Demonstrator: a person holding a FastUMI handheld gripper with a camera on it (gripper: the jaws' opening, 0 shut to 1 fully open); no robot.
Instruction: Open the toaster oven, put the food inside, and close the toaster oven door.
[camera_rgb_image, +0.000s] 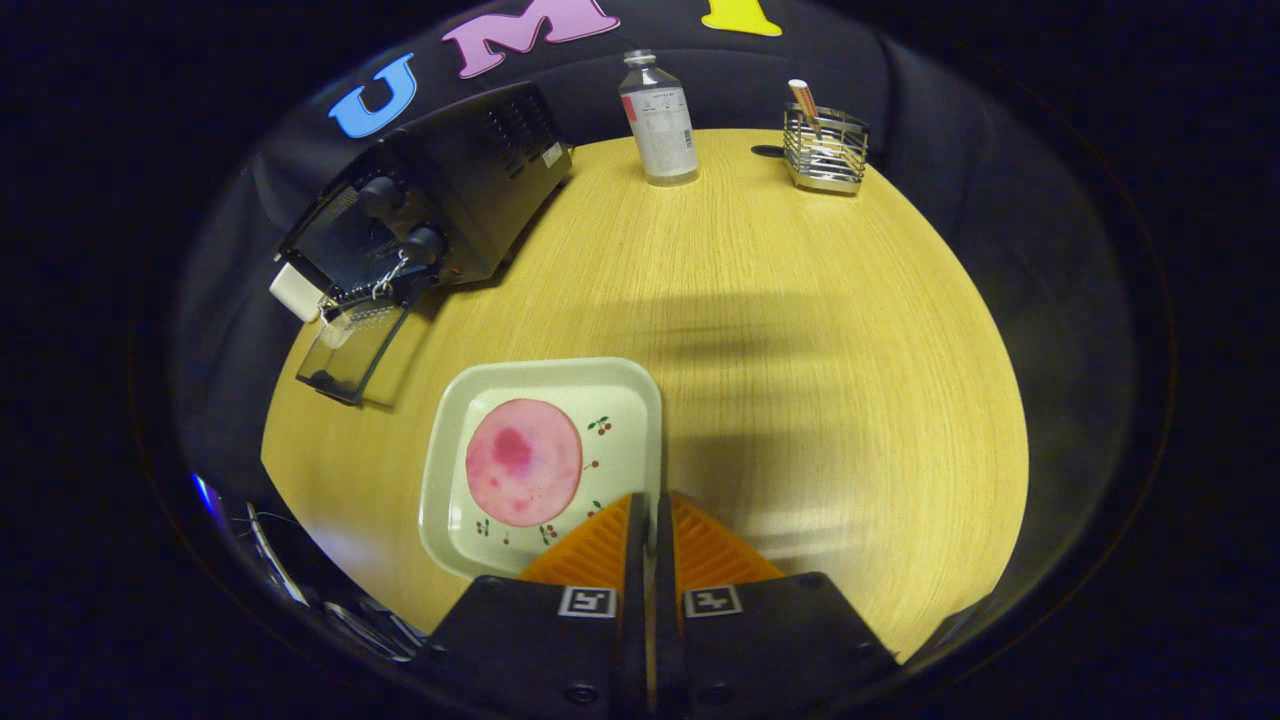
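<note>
A black toaster oven (440, 190) stands at the far left of the round wooden table (800, 330), its glass door (355, 345) folded down open. A pale square plate (630, 400) with small cherry prints lies just ahead of my fingers and a little to their left. On it rests a round pink slice of food (523, 462). My gripper (652, 500) hovers over the plate's near right corner, its two fingers pressed together with nothing between them.
A clear bottle (658, 120) with a white label stands at the table's far edge. To its right sits a wire rack (825, 150) holding a small tube. Bare wood stretches to the right of the plate.
</note>
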